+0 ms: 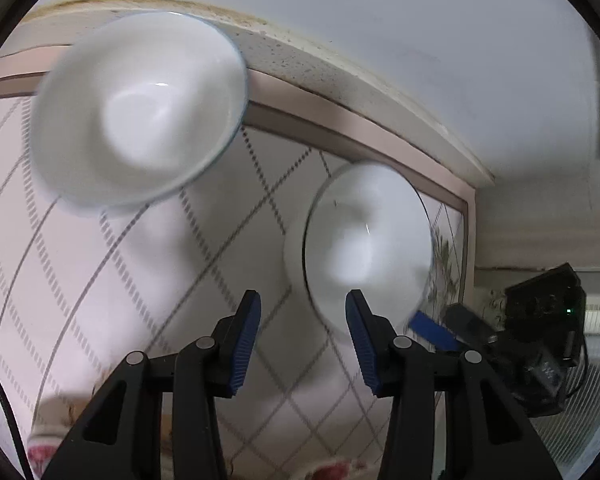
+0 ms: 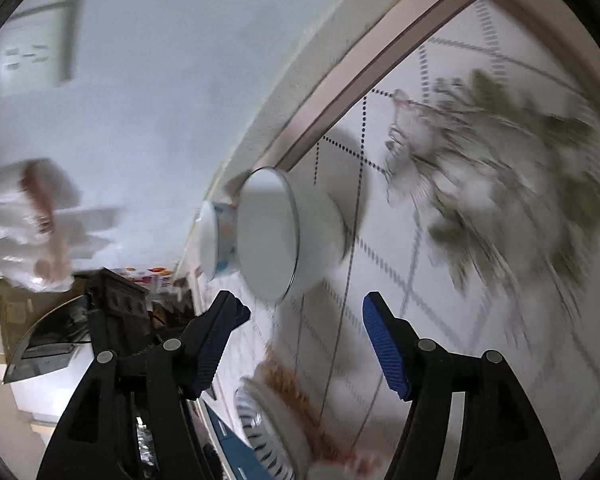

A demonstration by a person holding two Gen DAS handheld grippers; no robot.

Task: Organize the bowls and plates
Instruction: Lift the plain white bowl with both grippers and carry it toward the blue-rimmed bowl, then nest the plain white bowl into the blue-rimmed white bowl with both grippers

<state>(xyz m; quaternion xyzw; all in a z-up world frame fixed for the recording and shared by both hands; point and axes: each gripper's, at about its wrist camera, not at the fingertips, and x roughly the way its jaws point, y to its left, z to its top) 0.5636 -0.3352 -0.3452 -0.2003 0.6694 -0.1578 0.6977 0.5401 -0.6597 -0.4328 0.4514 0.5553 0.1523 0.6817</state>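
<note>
Two blurred fisheye views look down along black two-finger tools with blue ribbed pads, over a bench (image 1: 80, 300) covered in a white cloth with a dotted grey diamond pattern.

In the left wrist view, the left tool (image 1: 303, 308) fills the bottom centre. Its jaws are parted a moderate way and released, with only the patterned cloth showing between the pads. A large white ceramic bowl with a thin blue rim (image 1: 140, 108) sits at the upper left, near the bench's pale far edge. A second, smaller white bowl (image 1: 368, 240) stands at centre right, just above the tool's right-hand pad (whether the pad touches it is unclear through the blur). At the right edge the right tool (image 1: 432, 330) shows one blue pad close to that bowl's lower rim.

In the right wrist view, the right tool (image 2: 300, 312) sits at the bottom centre, jaws spread wide and grasping nothing. Just above it, at mid frame, is the small white bowl (image 2: 276, 236), seen side-on, with a white bowl bearing coloured markings (image 2: 216, 240) just to its left. A striped dish (image 2: 260, 428) lies at the bottom centre.
</note>
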